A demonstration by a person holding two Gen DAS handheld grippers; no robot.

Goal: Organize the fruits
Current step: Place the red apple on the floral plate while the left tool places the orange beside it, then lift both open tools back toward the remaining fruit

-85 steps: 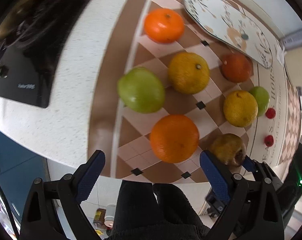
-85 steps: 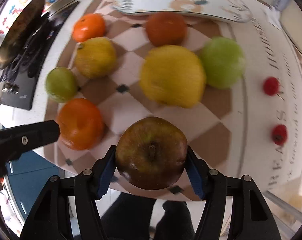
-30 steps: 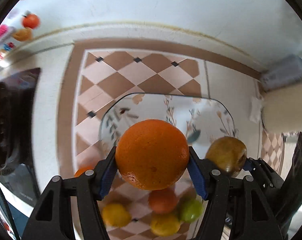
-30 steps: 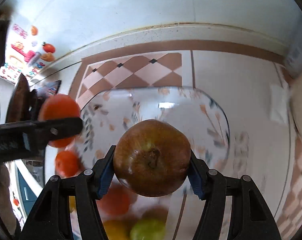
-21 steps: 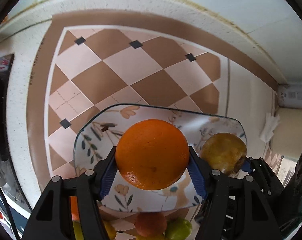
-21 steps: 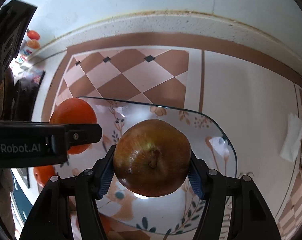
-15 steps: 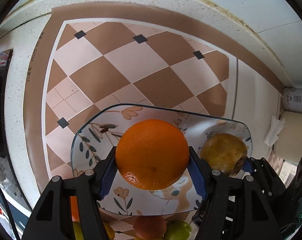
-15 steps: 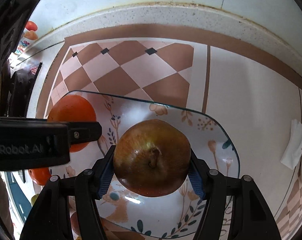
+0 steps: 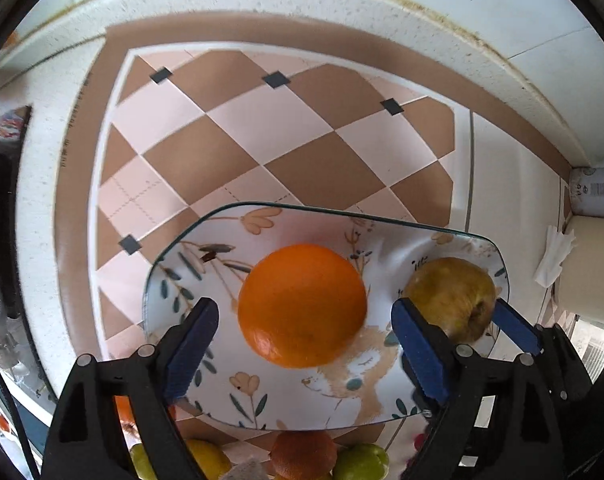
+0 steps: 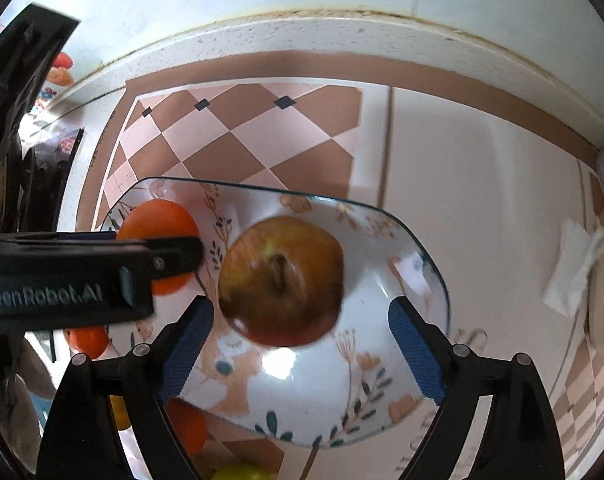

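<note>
Over the floral plate (image 9: pixel 189 276), left gripper (image 9: pixel 304 344) and right gripper (image 10: pixel 302 344) have just sprung wide, freeing orange (image 9: pixel 302 304) and apple (image 10: pixel 281 280); more fruit waits.

Plate (image 9: pixel 382 224): glossy glazed ceramic w/ printed floral pattern, highlights seen at 6 o'clock in right view. Orange (image 9: pixel 302 304): dimpled, semi-matt peel. Apple (image 10: pixel 281 280): smooth, waxy skin. Gripper pads (image 9: pixel 191 338): blue, knurled texture; frames matt black plastic. Counter (image 9: pixel 261 8): speckled stone look at 12 o'clock. Mat (image 9: pixel 229 140): smooth, matt check.
</note>
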